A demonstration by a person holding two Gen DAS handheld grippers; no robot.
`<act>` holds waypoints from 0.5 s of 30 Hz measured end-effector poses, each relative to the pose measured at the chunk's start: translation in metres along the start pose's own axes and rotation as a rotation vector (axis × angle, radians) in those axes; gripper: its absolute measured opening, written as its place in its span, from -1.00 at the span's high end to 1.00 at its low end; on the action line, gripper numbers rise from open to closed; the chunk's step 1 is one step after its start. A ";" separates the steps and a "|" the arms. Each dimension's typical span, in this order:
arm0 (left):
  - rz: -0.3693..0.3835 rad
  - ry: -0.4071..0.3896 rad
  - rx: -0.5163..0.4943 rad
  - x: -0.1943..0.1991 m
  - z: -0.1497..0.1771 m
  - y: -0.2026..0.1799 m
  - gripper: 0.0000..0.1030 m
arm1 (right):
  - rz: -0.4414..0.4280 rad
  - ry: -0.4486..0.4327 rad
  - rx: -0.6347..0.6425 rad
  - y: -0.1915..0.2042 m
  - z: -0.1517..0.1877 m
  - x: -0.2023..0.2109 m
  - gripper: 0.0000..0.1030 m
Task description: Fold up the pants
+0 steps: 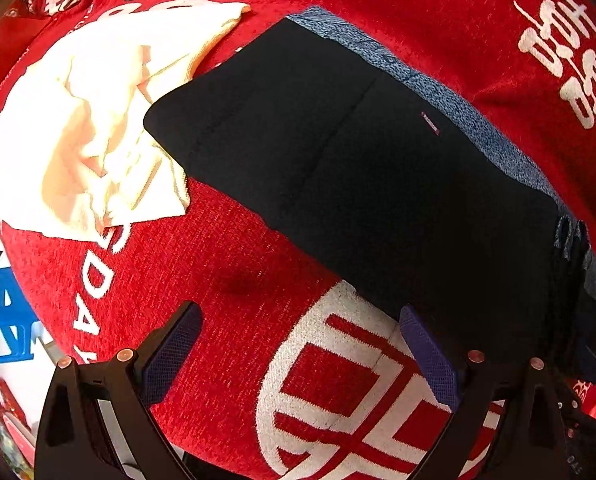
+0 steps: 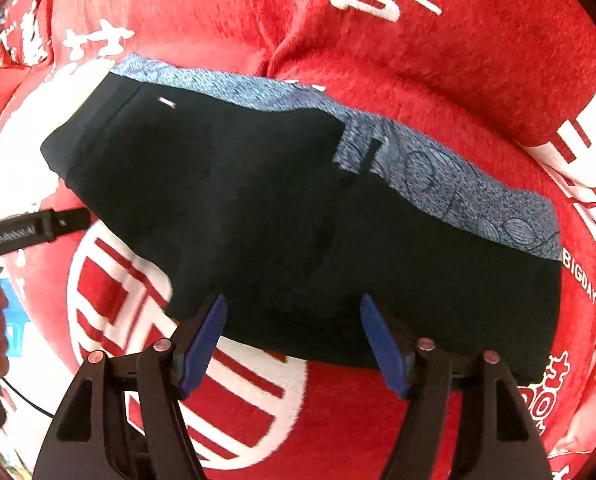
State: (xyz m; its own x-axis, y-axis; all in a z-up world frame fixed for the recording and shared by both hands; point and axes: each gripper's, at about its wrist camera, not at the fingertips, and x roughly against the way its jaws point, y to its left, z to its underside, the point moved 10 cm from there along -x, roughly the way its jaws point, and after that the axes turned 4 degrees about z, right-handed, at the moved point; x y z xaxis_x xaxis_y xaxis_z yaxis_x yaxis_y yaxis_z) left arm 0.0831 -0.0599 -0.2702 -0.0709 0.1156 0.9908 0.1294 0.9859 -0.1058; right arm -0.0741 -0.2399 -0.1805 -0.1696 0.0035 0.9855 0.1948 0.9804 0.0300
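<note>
Pants [image 2: 282,216]: folded, just ahead of both fingertips.
Left gripper [image 1: 302,340]: spread wide, holding nothing.
Right gripper [image 2: 294,336]: spread, holding nothing.

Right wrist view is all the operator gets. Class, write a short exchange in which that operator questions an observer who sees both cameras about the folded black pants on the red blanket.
Operator: Past the left end of the pants I see a white patch. Is it print or cloth?
Observer: Cloth. It is a crumpled cream cloth, and the pants' corner lies over its edge.
Operator: I see only a sliver of the left gripper. Is it holding anything?
Observer: No. It is open and empty above the red blanket, with one finger by the pants' near edge.
</note>
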 end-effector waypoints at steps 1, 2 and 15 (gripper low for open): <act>0.002 0.000 0.002 0.000 -0.002 0.002 -0.94 | -0.006 -0.001 0.001 0.004 -0.005 0.000 -0.44; 0.004 0.000 0.004 0.000 -0.003 0.005 -0.94 | -0.009 -0.002 0.005 0.008 -0.007 0.001 -0.44; 0.055 -0.012 0.010 0.000 -0.024 0.033 -0.94 | -0.120 0.063 -0.051 0.032 -0.007 -0.025 -0.48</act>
State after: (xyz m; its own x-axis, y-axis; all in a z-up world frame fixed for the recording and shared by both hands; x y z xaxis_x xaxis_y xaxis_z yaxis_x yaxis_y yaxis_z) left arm 0.1111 -0.0300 -0.2718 -0.0760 0.1710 0.9823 0.1237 0.9792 -0.1609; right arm -0.0572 -0.2101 -0.2028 -0.1344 -0.1272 0.9827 0.2261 0.9616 0.1554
